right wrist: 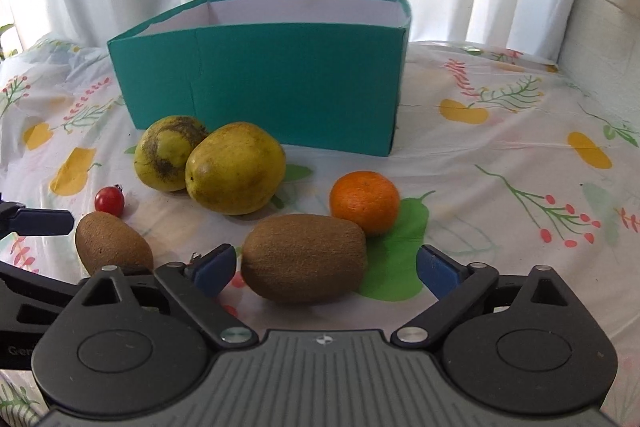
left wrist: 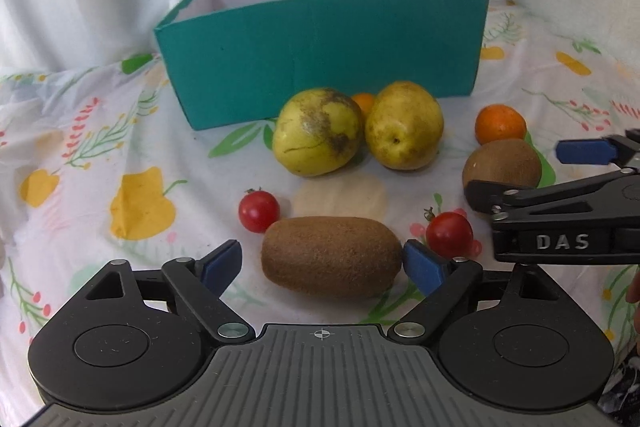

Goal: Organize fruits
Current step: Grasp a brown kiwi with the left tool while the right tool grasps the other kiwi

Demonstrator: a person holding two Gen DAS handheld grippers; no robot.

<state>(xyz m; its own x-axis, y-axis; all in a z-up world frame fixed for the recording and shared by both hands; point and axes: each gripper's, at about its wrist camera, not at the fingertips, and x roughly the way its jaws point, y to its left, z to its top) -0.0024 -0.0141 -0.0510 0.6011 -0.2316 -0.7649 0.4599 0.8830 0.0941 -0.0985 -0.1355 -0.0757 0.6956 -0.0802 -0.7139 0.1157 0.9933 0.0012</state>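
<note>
A brown kiwi (left wrist: 332, 257) lies on the flowered cloth between the blue pads of my left gripper (left wrist: 323, 265). The right pad is at the kiwi's end and the left pad stands clear, so the gripper is open. A second kiwi (right wrist: 304, 259) lies between the fingers of my right gripper (right wrist: 326, 271), also open, with a wide gap on its right side. In the left wrist view the right gripper (left wrist: 516, 171) straddles that kiwi (left wrist: 502, 163). The teal box (left wrist: 320, 55) stands open-topped behind the fruit.
Two yellow-green pears (left wrist: 320, 131) (left wrist: 404, 125) sit in front of the box, a small orange fruit (left wrist: 364, 101) behind them. A mandarin (right wrist: 364, 201) lies by the right kiwi. Cherry tomatoes (left wrist: 259, 211) (left wrist: 449, 234) flank the left kiwi. White curtains hang behind.
</note>
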